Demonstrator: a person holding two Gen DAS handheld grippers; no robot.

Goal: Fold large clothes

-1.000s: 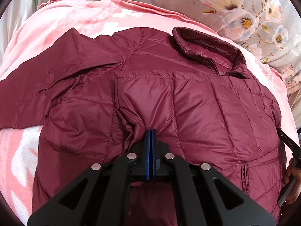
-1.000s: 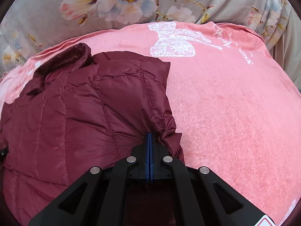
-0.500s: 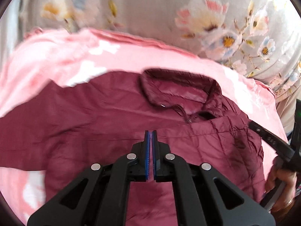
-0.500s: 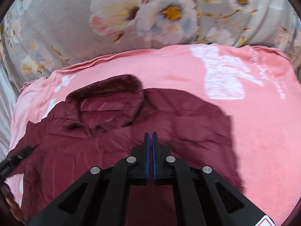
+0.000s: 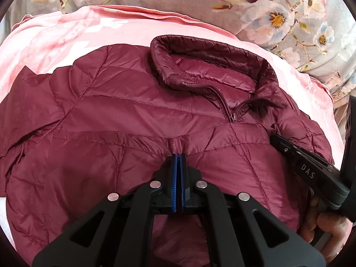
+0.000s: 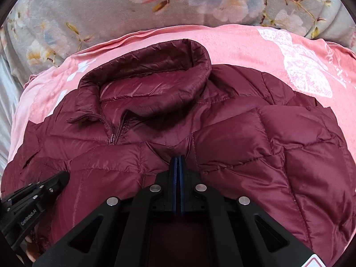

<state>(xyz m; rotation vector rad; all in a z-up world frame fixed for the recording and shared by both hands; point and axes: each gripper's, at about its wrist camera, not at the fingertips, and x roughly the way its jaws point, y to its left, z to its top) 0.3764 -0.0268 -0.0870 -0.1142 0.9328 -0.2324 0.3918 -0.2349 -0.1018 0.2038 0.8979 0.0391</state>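
A maroon quilted puffer jacket (image 5: 138, 111) lies front up on a pink blanket, its collar (image 5: 207, 66) and zip toward the far side. Its lower part is folded up over the chest. My left gripper (image 5: 178, 155) is shut on the folded edge of the jacket. My right gripper (image 6: 178, 156) is shut on the same folded edge of the jacket (image 6: 255, 133), further right. The right gripper also shows at the right of the left wrist view (image 5: 276, 139), and the left gripper at the lower left of the right wrist view (image 6: 64, 175).
The pink blanket (image 5: 55, 33) with white print covers the bed (image 6: 244, 44). A grey floral cover (image 6: 111, 6) rises behind it. A sleeve (image 5: 22, 111) spreads to the left.
Both grippers have carried the jacket's lower edge up and forward toward the collar, folding the lower part over the chest. Both stay shut on the fabric.
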